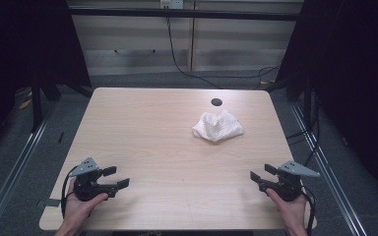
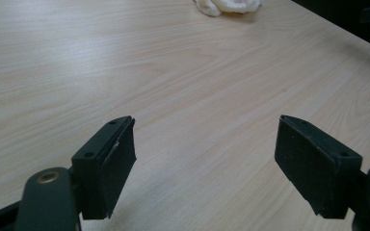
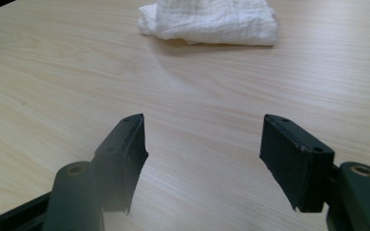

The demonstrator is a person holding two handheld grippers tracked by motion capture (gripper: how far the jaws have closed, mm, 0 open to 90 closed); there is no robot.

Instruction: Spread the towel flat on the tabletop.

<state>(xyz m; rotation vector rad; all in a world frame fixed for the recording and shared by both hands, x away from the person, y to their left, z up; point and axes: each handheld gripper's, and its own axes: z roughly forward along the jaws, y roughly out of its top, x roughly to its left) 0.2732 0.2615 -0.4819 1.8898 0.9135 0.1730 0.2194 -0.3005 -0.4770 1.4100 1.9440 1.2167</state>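
- The white cloth [image 1: 218,126] looks soft, light and floppy.
- I would pinch a bunched-up edge.
- My left gripper [image 1: 118,177] and right gripper [image 1: 259,174] both stand apart, holding nothing.

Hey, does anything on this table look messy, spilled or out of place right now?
Only the white cloth: it lies crumpled in a heap on the far right part of the table, not folded or spread flat. No spill or damage shows on the wood.
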